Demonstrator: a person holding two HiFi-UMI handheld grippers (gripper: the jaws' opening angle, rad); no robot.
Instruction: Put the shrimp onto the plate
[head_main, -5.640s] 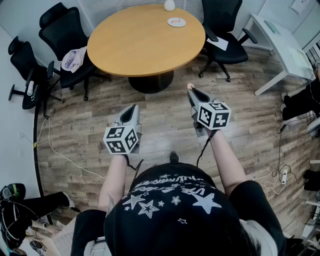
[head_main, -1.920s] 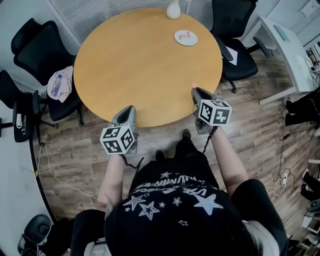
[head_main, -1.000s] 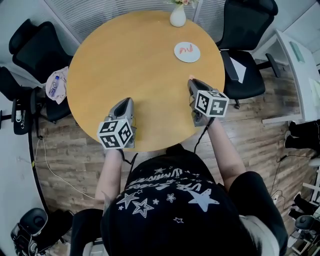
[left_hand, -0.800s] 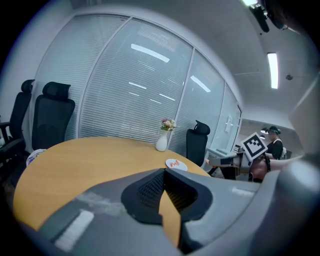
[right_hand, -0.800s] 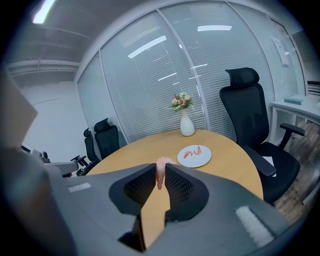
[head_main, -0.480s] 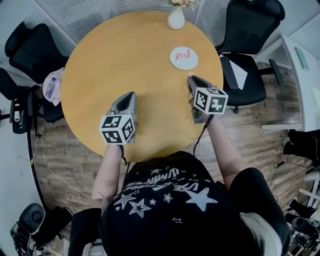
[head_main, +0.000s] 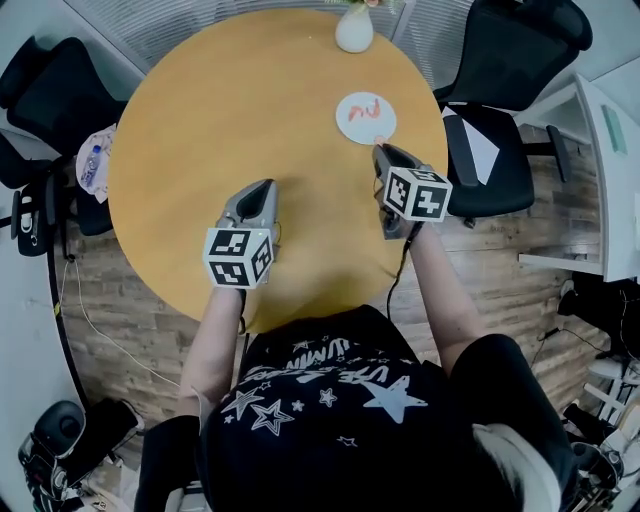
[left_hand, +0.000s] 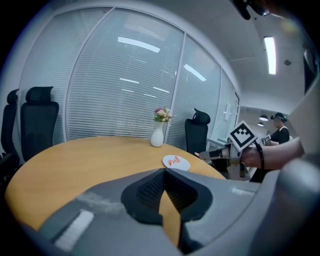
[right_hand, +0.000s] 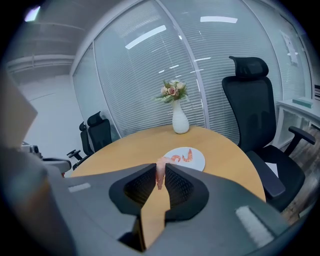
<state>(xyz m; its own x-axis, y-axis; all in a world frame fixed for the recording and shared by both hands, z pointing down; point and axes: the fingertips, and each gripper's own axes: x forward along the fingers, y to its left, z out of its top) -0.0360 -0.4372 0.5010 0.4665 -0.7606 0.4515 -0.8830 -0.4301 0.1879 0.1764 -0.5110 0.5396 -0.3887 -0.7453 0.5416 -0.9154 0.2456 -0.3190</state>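
Note:
A white plate (head_main: 366, 117) lies on the round wooden table (head_main: 220, 110) at the far right, with two orange-pink shrimp (right_hand: 182, 157) on it. My right gripper (head_main: 379, 148) hovers just short of the plate's near edge, shut on a third pale pink shrimp (right_hand: 160, 173) that stands up between its fingertips. In the right gripper view the plate (right_hand: 197, 161) lies just beyond the jaws. My left gripper (head_main: 265, 186) hangs over the middle of the table, shut with nothing in it. In the left gripper view (left_hand: 164, 172) the plate (left_hand: 176, 162) lies ahead to the right.
A white vase (head_main: 354, 30) with flowers stands at the table's far edge, behind the plate. Black office chairs stand round the table: one (head_main: 500, 60) at the right beside the plate, others (head_main: 40, 80) at the left. A white desk (head_main: 610, 130) is further right.
The person has walked up to the table. Both grippers have moved from over the floor to over the tabletop, and the right one with the shrimp has come close to the plate.

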